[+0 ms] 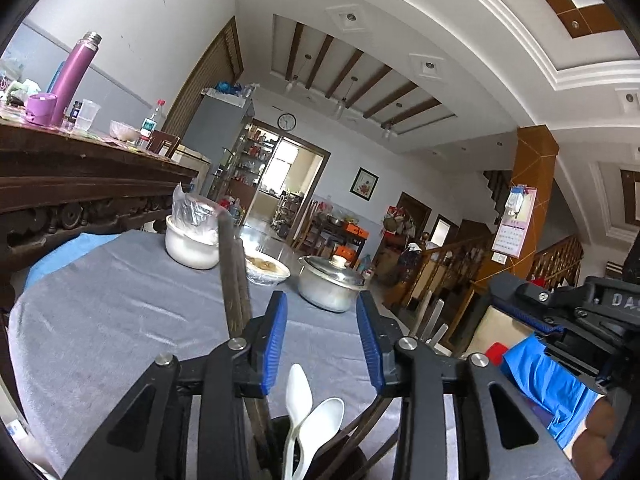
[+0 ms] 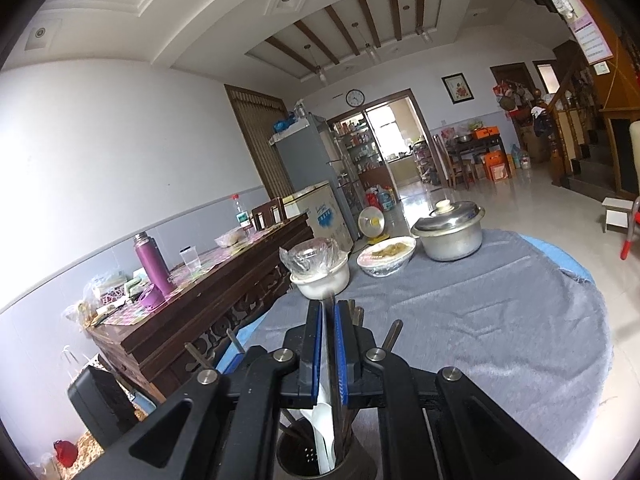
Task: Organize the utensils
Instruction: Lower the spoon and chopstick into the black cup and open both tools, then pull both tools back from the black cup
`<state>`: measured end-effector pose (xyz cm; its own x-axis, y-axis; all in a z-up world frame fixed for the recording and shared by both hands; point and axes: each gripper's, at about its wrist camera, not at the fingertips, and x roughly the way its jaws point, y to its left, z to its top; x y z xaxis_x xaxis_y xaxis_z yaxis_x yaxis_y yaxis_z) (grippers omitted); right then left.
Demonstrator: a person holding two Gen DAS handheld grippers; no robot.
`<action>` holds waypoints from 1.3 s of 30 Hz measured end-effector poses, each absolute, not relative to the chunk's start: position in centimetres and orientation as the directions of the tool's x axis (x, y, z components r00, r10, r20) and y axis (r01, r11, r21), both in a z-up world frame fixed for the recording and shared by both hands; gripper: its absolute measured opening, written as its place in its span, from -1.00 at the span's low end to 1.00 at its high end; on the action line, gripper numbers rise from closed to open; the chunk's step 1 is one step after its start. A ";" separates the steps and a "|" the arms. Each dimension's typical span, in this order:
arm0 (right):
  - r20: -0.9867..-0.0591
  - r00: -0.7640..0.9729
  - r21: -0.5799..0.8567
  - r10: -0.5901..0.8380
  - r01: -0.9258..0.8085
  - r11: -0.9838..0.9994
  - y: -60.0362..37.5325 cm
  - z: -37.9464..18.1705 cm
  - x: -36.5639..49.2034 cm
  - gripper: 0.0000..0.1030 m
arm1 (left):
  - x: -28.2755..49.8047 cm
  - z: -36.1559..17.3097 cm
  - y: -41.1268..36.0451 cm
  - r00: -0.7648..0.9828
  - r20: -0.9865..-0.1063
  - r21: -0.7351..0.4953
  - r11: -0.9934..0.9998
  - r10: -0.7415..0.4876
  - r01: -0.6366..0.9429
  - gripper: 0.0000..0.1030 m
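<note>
Below, dark holder (image 2: 320,458) holding white spoons (image 1: 310,408), chopsticks (image 1: 234,280)

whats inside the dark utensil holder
White spoons and dark chopsticks stand in the holder. Their lower ends and the holder's bottom are hidden by its wall and the gripper frames.

Ahead of my claws a round table (image 2: 500,320) under grey cloth carries a lidded steel pot (image 2: 450,232), a bowl of food (image 2: 386,260) left of it and a white pot (image 2: 322,278) with plastic further left. Just below my claws stands the utensil holder (image 2: 316,456).
</note>
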<state>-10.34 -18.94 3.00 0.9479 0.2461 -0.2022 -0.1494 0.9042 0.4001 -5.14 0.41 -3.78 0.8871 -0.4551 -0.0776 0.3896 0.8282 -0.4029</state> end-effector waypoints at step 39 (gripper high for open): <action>-0.416 0.896 0.260 0.154 -0.046 0.965 -18.2 1.8 -19.1 0.12 | -13.7 1.9 1.0 0.789 -0.614 0.073 0.996 0.003 0.053 0.68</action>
